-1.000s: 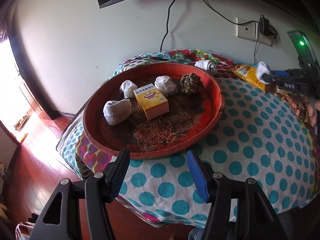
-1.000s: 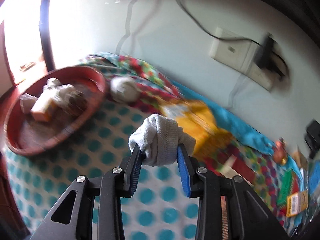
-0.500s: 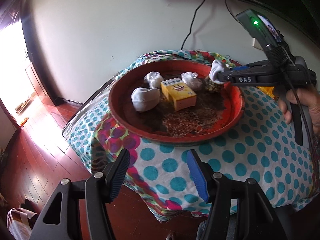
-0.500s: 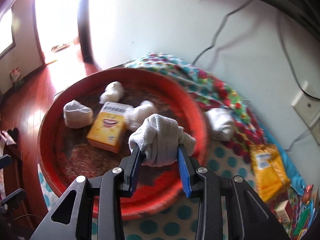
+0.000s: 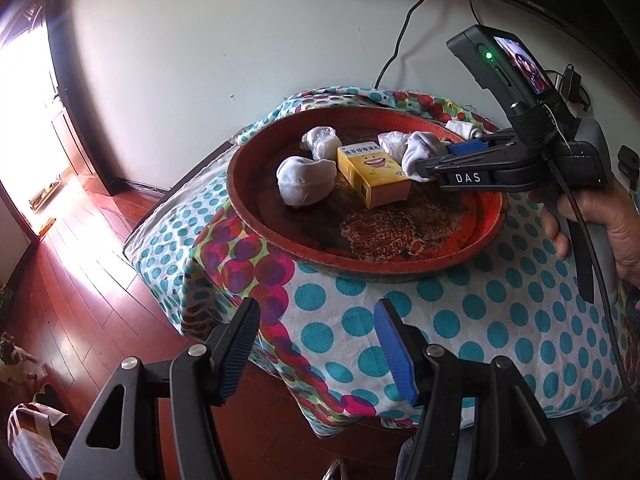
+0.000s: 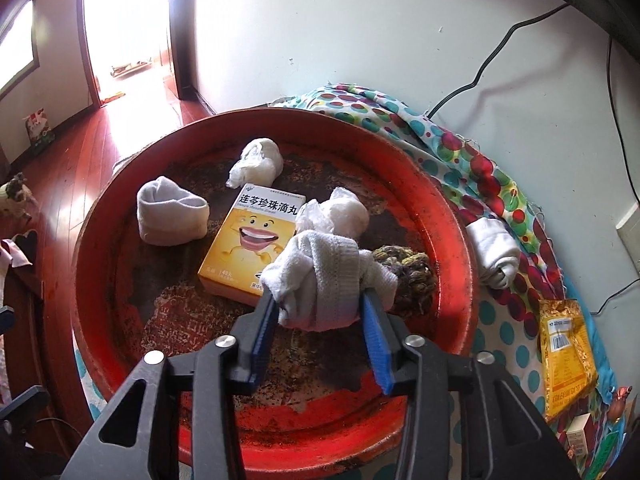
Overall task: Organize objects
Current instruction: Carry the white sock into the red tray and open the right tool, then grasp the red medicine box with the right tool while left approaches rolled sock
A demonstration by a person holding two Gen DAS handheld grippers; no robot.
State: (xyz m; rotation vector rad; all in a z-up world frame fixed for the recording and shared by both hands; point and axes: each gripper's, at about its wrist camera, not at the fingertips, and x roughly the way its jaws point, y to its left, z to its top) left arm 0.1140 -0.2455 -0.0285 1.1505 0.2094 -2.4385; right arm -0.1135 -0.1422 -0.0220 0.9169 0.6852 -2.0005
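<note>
A round red tray (image 6: 440, 216) (image 5: 256, 216) sits on the polka-dot table. In it lie a yellow medicine box (image 6: 248, 248) (image 5: 374, 176), a rolled white sock (image 6: 172, 216) (image 5: 306, 180), two white wrapped bundles (image 6: 256, 162) (image 6: 340, 212) and a brownish-green ball (image 6: 412, 276). My right gripper (image 6: 318, 312) (image 5: 434, 162) is shut on a rolled white sock (image 6: 320, 280) (image 5: 420, 150) and holds it over the tray's middle, above the box. My left gripper (image 5: 318, 344) is open and empty, low over the table's near edge.
Another rolled white sock (image 6: 494, 252) lies on the cloth behind the tray. A yellow snack packet (image 6: 566, 352) and small boxes lie at the right. A wall with a socket and cables stands behind. The wooden floor (image 5: 80, 280) drops off at the left.
My right gripper has carried the sock further in over the tray, from its far rim to above the yellow box. The left gripper has drawn back slightly and stays open.
</note>
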